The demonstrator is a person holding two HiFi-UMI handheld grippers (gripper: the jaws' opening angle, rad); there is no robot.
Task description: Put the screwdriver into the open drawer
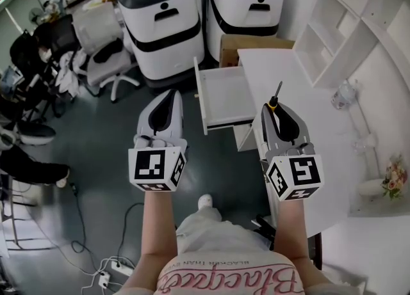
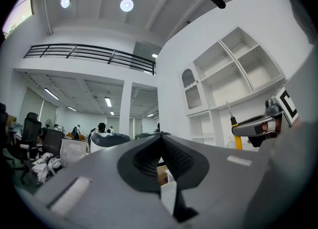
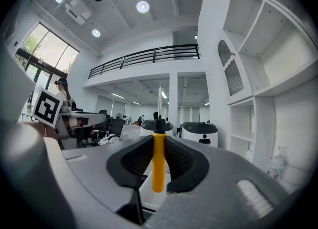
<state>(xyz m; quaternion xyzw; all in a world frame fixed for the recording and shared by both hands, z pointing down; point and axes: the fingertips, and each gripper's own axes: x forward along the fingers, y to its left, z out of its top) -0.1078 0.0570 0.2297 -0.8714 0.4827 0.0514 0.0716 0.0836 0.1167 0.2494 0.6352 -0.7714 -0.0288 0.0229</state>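
The screwdriver has a yellow handle with a black collar, and its thin shaft points away from me. My right gripper is shut on the handle and hangs over the white desk's left edge, just right of the open white drawer. That drawer sticks out leftward from the desk, and its inside looks bare. Out to the left of the drawer, my left gripper is over the dark floor; its jaws meet at the tip with nothing between them. The left gripper view shows the screwdriver at right.
Two white machines with black tops stand beyond the drawer, with a cardboard box beside them. White shelving rises at the desk's far right. A clear bottle and flowers sit on the desk. An office chair and cables are at left.
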